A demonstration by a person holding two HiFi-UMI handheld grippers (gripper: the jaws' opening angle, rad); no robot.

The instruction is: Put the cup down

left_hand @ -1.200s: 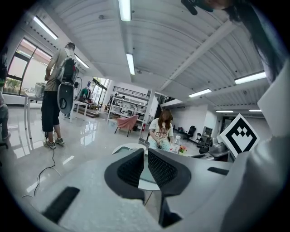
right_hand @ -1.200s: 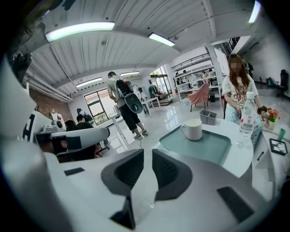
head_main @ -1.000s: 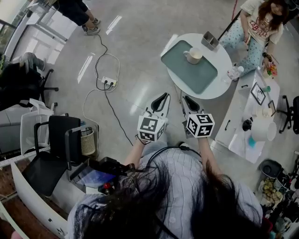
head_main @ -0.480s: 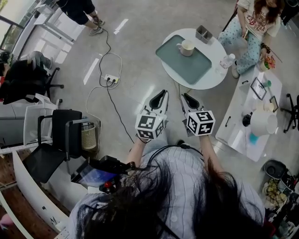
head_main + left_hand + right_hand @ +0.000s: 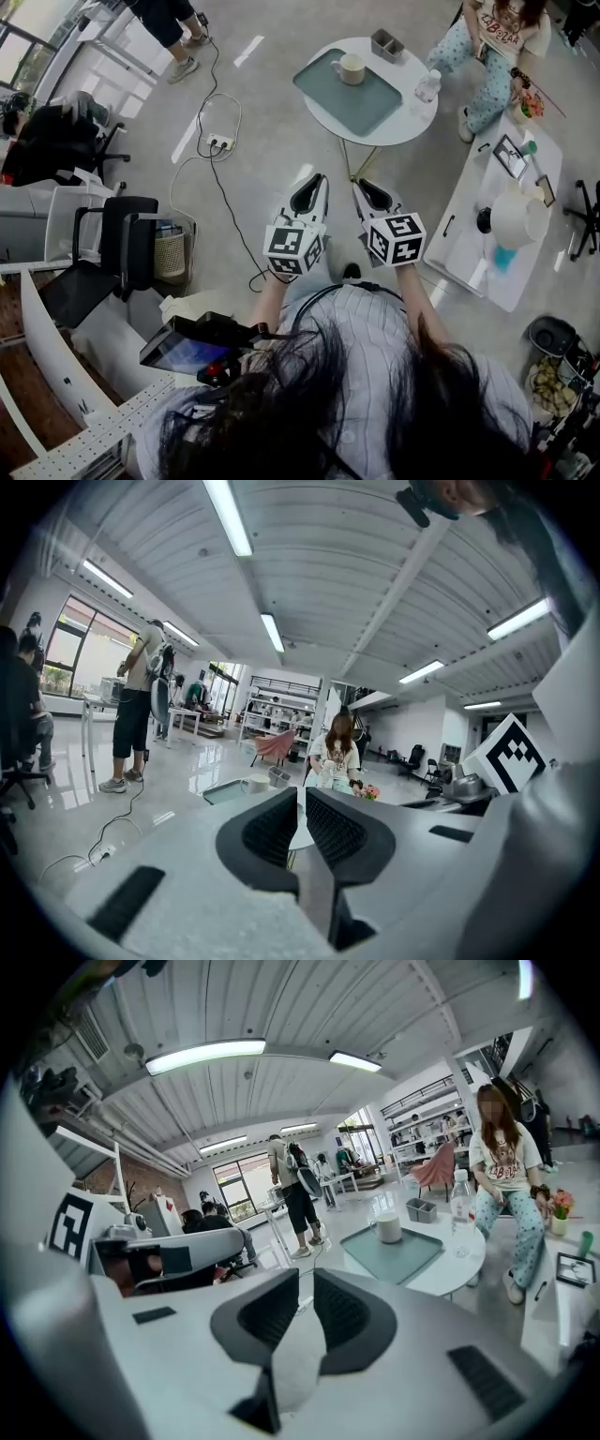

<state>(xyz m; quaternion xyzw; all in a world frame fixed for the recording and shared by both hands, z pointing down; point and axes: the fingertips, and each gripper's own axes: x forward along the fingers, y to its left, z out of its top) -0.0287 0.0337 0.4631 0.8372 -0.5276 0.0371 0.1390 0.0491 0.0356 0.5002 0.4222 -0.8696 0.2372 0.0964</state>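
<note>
Left gripper [image 5: 300, 819]: the 2 jaws stood almost together, with only a thin slit between the ribbed pads. Nothing was held.

Right gripper [image 5: 305, 1309]: the jaws were likewise drawn nearly shut, with nothing between them.

In the head view, the left gripper [image 5: 316, 180] and the right gripper [image 5: 360, 186] were held side by side in front of the person. Both were over bare floor and pointed forward.

Task object: the cream ceramic cup [image 5: 352, 67] stood upright on the flat teal rectangular tray [image 5: 361, 96], near the tray's far corner. The tray lay on the round white table [image 5: 405, 124]. The cup touched neither gripper and was well apart from both.

Governing relation: the cup lay ahead of both sets of jaws, across open floor. From the right gripper view, the cup [image 5: 387, 1227] sat above and to the right of the jaw line. From the left gripper view, it [image 5: 255, 784] sat just left of the jaw line. The right gripper was judged slightly the nearer. The cup's axis was vertical, and its handle appeared to face the tray's left edge.

Also on the table were a small grey open box [image 5: 387, 44] at the far edge and a clear plastic bottle [image 5: 428, 84] at the right edge.

Assessment: the cup was already at rest on the tray, so no set-down was in hand.
</note>
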